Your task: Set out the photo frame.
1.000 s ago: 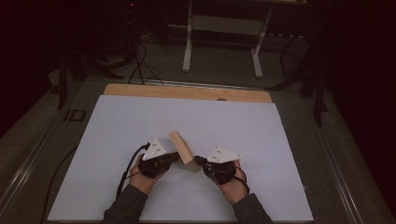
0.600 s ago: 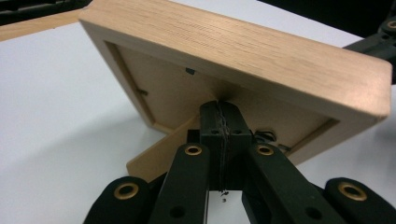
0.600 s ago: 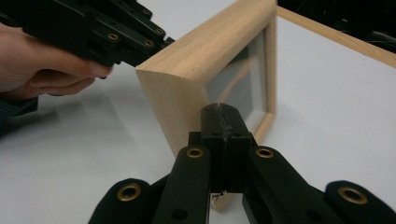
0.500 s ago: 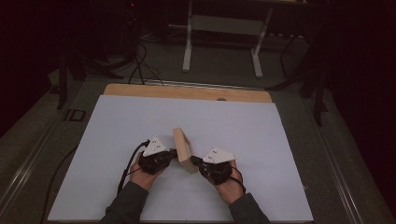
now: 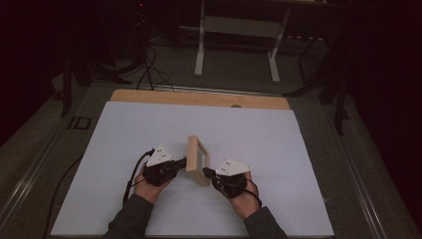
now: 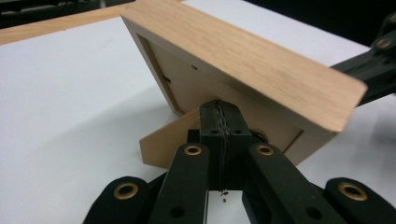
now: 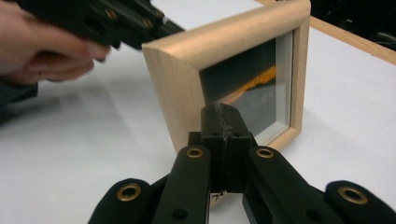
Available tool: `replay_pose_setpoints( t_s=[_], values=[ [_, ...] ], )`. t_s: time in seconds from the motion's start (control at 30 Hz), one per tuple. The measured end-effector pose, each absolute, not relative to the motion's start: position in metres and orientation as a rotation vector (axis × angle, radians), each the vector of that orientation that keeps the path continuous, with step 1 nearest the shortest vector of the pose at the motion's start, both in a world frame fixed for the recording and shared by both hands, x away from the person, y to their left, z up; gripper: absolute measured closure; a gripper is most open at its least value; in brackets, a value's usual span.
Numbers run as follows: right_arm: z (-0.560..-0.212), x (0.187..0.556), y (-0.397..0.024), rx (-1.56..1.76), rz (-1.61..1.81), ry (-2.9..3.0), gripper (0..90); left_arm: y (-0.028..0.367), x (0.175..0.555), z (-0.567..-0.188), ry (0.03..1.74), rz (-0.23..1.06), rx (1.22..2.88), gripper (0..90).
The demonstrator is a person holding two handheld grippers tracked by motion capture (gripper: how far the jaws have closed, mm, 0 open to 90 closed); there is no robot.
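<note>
A light wooden picture frame (image 5: 197, 160) stands on edge on the white tabletop (image 5: 259, 134), between my two grippers. In the left gripper view I see its back (image 6: 243, 60) and its fold-out stand (image 6: 163, 142). My left gripper (image 6: 219, 112) is shut with nothing between its jaws, and its tips press against the frame's back beside the stand. The right gripper view shows the glazed front (image 7: 252, 88). My right gripper (image 7: 220, 114) is shut too, holding nothing, with its tips at the frame's near lower corner. From above, the left gripper (image 5: 183, 162) and right gripper (image 5: 205, 172) flank the frame.
A wooden strip (image 5: 199, 98) runs along the table's far edge. Beyond it stand a white table base (image 5: 236, 45) and cables (image 5: 149, 64) on the dark floor. The white surface spreads wide to both sides of the frame.
The frame has turned from a slanted pose to stand nearly square between the grippers. My left gripper has edged slightly to the right against it. The right gripper has stayed put.
</note>
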State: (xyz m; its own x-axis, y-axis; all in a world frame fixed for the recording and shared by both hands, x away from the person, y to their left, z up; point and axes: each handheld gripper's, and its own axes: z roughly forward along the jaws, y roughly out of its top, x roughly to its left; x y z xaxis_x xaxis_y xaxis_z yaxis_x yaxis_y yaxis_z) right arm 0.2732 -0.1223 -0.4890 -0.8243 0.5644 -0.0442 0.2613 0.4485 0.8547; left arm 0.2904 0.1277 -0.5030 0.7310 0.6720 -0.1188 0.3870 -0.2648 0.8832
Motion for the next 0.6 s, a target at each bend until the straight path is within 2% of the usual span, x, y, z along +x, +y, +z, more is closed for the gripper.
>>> replay_pose_setpoints(
  t_s=[0.6],
  values=[
    [-0.4955,0.2723,-0.115,0.691,1.303,2.419,89.6,0.1193,0.2989,-0.5114,0.808,0.309,1.894,90.0]
  ],
)
